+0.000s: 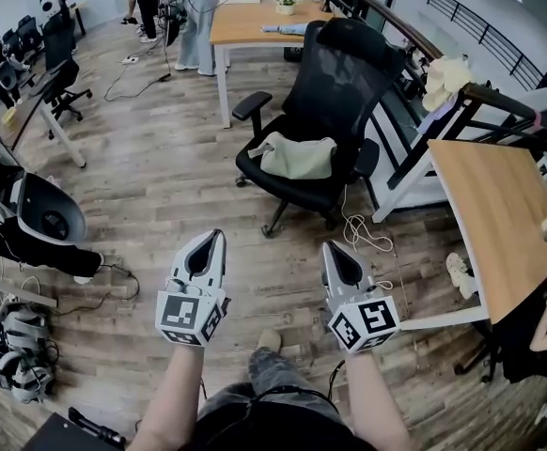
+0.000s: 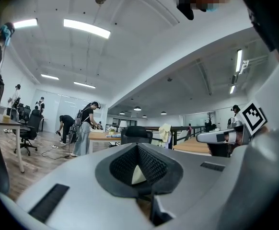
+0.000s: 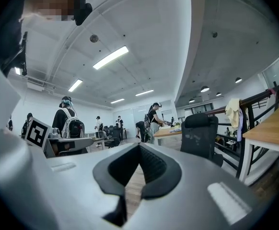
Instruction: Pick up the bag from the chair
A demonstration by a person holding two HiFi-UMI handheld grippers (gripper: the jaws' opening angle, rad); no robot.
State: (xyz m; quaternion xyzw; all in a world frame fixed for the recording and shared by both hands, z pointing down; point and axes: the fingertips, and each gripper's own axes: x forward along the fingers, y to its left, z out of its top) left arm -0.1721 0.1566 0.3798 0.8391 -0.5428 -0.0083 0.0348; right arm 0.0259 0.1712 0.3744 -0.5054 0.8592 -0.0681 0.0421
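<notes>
A pale cream bag (image 1: 297,155) lies slumped on the seat of a black mesh office chair (image 1: 344,73) in the middle of the head view. Both grippers hang low in front of me, about a metre short of the chair and pointing at it. My left gripper (image 1: 219,236) is shut, with nothing between its jaws. My right gripper (image 1: 327,246) is likewise shut and holds nothing. In the left gripper view the chair (image 2: 135,134) stands just above the closed jaw tips (image 2: 138,145). The right gripper view shows the chair (image 3: 200,135) to the right of its closed tips (image 3: 139,145).
A wooden desk (image 1: 499,224) stands close on the right, with a white cable (image 1: 363,233) and shoes (image 1: 460,272) on the floor beside it. Another wooden table (image 1: 255,22) is behind the chair, with people (image 1: 196,17) standing near it. More chairs and gear (image 1: 53,219) crowd the left.
</notes>
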